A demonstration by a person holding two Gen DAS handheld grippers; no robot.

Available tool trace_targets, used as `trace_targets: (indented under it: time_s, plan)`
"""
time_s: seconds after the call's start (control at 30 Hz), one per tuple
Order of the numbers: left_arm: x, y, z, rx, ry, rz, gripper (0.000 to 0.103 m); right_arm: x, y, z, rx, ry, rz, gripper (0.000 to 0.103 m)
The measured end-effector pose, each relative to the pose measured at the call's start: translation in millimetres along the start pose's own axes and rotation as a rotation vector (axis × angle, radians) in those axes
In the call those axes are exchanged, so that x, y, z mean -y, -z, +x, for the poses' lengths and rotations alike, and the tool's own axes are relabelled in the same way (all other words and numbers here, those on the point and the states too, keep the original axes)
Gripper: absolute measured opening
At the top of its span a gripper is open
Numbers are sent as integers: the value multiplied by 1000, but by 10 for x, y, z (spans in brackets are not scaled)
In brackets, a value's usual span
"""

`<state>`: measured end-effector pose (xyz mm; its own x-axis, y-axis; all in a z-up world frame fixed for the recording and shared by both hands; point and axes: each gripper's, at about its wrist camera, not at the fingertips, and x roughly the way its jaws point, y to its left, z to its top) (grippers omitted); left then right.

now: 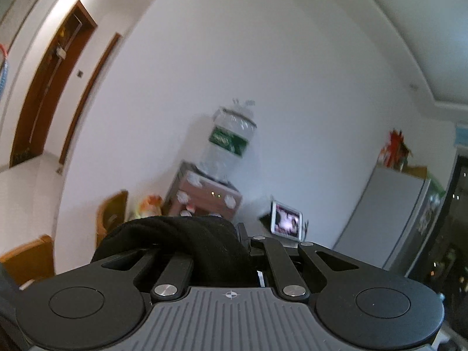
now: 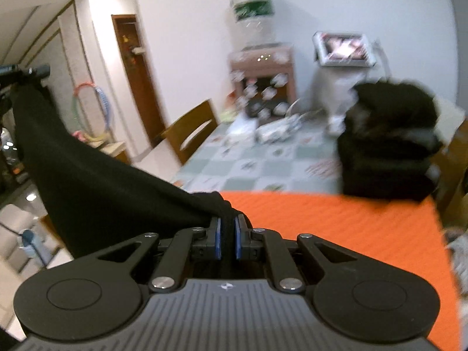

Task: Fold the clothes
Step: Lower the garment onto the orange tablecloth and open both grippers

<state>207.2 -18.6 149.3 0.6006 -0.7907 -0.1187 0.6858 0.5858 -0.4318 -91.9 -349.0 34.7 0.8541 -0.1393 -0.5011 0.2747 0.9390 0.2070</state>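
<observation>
a: at the bottom centre of the right wrist view, the right gripper (image 2: 227, 238) is clenched on an edge of the black garment (image 2: 96, 181); its blue pads (image 2: 217, 238) pinch the cloth between them.

b: and the rest of the cloth?

a: it runs up to the upper left of that frame, stretched taut in the air, to the left gripper (image 2: 17, 73) at the far left edge. in the left wrist view the same cloth is bunched over the closed left jaws, hiding the fingertips, so that one is grasping the garment too.

b: what lies around?

a: under the right gripper, an orange mat (image 2: 336, 234) on the table. beyond it a checked tablecloth (image 2: 263, 161), blurred. a stack of dark folded clothes (image 2: 386, 149) sits at the right, touching the mat's far edge. past that, a lit tablet (image 2: 343, 48) on a stand and a water dispenser (image 2: 260, 67) with its bottle against the white wall.

b: anything in the way?

a: a wooden chair (image 2: 191, 130) stands at the table's left edge. the mat itself is bare in front of the stack. left of the table the floor is open toward a brown door (image 2: 137, 76).
</observation>
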Motion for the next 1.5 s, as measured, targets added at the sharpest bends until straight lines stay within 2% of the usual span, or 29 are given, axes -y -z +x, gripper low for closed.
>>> trace_targets:
  time_s: [0.1, 0.23, 0.47, 0.7, 0.83, 0.93, 1.07, 1.2, 1.27, 1.37, 1.5]
  plan:
    - [263, 35, 327, -9, 24, 12, 8, 345, -341, -141, 57, 55, -36, 11]
    - [624, 16, 527, 33, 65, -8, 8, 770, -808, -383, 156, 134, -112, 11]
    - [1266, 213, 297, 97, 118, 21, 9, 1371, -1308, -977, 285, 177, -194, 11]
    - [1786, 320, -272, 137, 145, 41, 9, 1654, -1359, -1648, 304, 87, -231, 11]
    - [2087, 286, -544, 166, 114, 84, 9, 1728, -1360, -1999, 302, 12, -243, 11]
    - [2148, 330, -553, 153, 65, 81, 11, 1780, -1421, -2069, 298, -25, -276, 11]
    - [1910, 625, -288, 62, -52, 51, 11, 1872, -1384, -1746, 222, -55, -301, 11]
    - [1434, 1116, 79, -76, -189, 20, 11, 1991, -1149, -1064, 58, -97, -280, 11]
    - [1138, 1404, 288, -152, -255, -5, 11, 2050, -947, -659, -32, -107, -248, 11]
    - [652, 1820, 552, -262, -354, -71, 11, 2039, -601, -94, -137, -77, -239, 11]
    - [238, 2134, 828, -344, -432, -95, 13, 1948, -173, 579, -237, -33, -241, 12]
